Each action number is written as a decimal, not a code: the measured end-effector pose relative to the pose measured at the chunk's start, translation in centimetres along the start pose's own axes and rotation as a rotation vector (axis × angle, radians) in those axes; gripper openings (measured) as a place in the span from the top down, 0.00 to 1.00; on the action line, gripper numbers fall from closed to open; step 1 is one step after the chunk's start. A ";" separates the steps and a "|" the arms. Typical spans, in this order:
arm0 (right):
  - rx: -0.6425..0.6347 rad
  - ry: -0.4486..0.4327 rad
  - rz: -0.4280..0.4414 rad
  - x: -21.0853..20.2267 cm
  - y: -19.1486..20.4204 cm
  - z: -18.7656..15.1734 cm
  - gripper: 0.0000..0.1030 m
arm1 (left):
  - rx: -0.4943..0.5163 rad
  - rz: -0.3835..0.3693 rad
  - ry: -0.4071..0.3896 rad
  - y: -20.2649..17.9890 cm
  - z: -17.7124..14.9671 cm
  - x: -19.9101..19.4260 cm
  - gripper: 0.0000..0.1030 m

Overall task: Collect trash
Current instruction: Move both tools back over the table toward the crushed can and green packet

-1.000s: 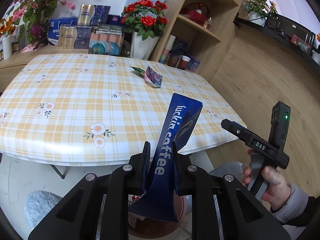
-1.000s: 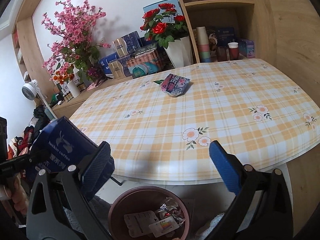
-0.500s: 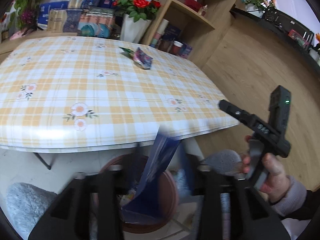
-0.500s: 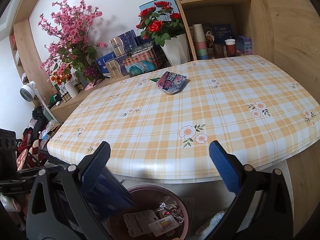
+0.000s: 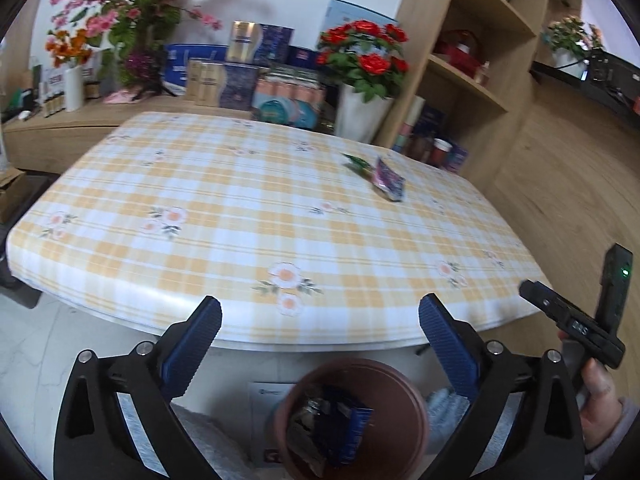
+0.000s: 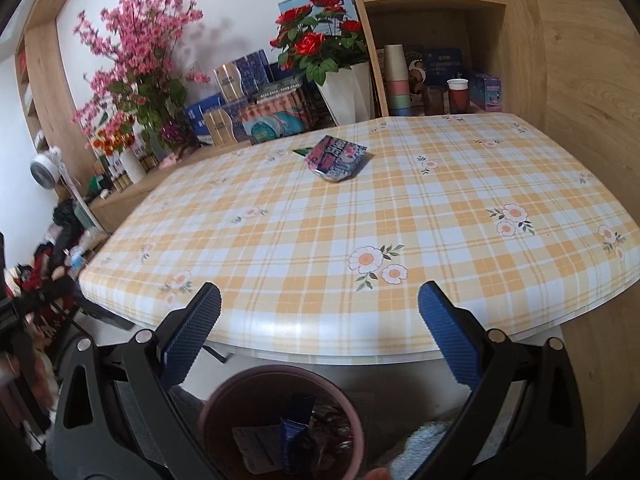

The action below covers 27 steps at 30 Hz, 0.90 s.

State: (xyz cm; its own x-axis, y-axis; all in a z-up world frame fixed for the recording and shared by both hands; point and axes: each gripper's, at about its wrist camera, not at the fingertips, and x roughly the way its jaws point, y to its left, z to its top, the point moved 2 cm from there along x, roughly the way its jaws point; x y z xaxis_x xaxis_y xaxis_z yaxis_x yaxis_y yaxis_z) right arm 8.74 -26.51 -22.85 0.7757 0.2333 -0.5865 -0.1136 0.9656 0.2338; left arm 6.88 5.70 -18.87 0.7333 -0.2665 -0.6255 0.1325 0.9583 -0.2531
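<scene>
**A:** What are the fingers of the left gripper (image 5: 319, 312) doing?

**B:** They stand wide apart and the jaws are opening at this moment, with nothing between them. The blue ribbed pads (image 5: 195, 344) touch nothing.

**A:** And what lies below them?

**B:** Just under the gap between the fingers sits a round brown bin (image 5: 354, 420) on the floor. Inside it a dark blue coffee sachet (image 5: 348, 430) lies among other wrappers; the picture is blurred there.

**A:** The right gripper (image 6: 319, 312)?

**B:** Its fingers are also spread wide, holding nothing. The same bin (image 6: 280, 424) is below and slightly to the left of the gap, the blue sachet (image 6: 294, 440) standing in it beside a pale card.

**A:** What is beyond the fingertips?

**B:** A table with a yellow checked cloth (image 5: 256, 220) printed with daisies; its near edge runs just past the fingertips in both views. Far across it, well away from both grippers, lies a crumpled pink and purple snack wrapper (image 6: 336, 158), with a small green scrap (image 5: 355, 162) touching its far side.

**A:** Anything to the side?

**B:** In the left view, to the right of the fingers, a hand (image 5: 600, 396) in a pale sleeve grips the black handle of the other gripper. Behind the table stand a white pot of red roses (image 6: 320, 56), pink blossom branches (image 6: 136, 52), boxes and wooden shelves (image 5: 472, 60).
</scene>
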 end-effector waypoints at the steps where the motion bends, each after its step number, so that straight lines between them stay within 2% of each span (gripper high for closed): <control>1: -0.007 0.003 -0.006 0.1 0.0 0.0 0.05 | 0.006 0.017 -0.003 0.2 0.2 0.0 0.06; 4: -0.014 0.018 -0.012 0.8 0.1 0.5 0.05 | 0.033 0.058 -0.027 0.7 0.8 0.0 0.06; 10: -0.059 0.071 -0.038 2.9 0.2 2.8 0.05 | 0.066 0.082 -0.067 1.0 2.7 0.7 0.06; 15: -0.034 0.146 0.007 6.1 -0.2 6.4 0.05 | 0.079 0.096 -0.096 1.4 5.1 2.2 0.06; 19: -0.084 0.191 -0.043 9.6 0.6 9.7 0.06 | 0.069 0.115 -0.116 2.2 7.5 4.1 0.06; 23: -0.033 0.242 -0.034 14.5 0.4 13.2 0.06 | 0.029 0.112 -0.109 3.6 10.0 6.6 0.06; 27: -0.039 0.300 -0.096 21.7 1.0 16.8 0.06 | 0.026 0.125 -0.104 4.8 12.2 9.7 0.06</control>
State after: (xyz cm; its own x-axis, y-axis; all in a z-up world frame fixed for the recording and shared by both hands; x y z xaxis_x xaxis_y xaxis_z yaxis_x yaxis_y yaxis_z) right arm 35.92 -22.46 -22.30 0.5667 0.1583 -0.8086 -0.0770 0.9872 0.1393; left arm 22.73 8.95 -17.18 0.8099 -0.1348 -0.5709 0.0528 0.9860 -0.1580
